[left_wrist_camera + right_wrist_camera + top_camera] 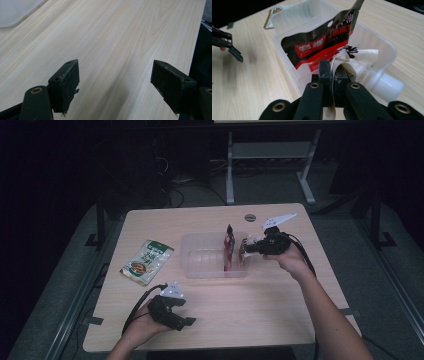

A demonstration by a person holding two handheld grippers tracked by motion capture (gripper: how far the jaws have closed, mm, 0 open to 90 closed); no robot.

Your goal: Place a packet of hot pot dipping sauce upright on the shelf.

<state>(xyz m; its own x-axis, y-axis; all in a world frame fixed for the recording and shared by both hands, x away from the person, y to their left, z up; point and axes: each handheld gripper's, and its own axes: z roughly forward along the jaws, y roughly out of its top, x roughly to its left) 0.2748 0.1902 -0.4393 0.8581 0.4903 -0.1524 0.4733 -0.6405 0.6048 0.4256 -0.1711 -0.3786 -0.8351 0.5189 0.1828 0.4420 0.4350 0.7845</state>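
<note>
The right gripper [332, 75] has its jaws pinched almost together on the edge of a white spouted pouch [362, 67], with the thin film of the pouch clamped between the pads. No earlier picture is at hand, so only the grip itself can be told. The pouch hangs at the near right end of a clear plastic tub [387, 47], its white screw cap [387, 85] sticking out over the tub's rim. Just behind it, inside the tub, a red and black packet [317, 45] stands upright and leans against the wall. In the high view the right gripper [252, 246] reaches over the right end of the tub [200, 257], which sits in the middle of the wooden table [280, 305]. A green snack packet [147, 261] lies flat to the left of the tub, apart from it. The left gripper [115, 82] rests low over bare tabletop near the front edge, its jaws wide apart with nothing between them.
</note>
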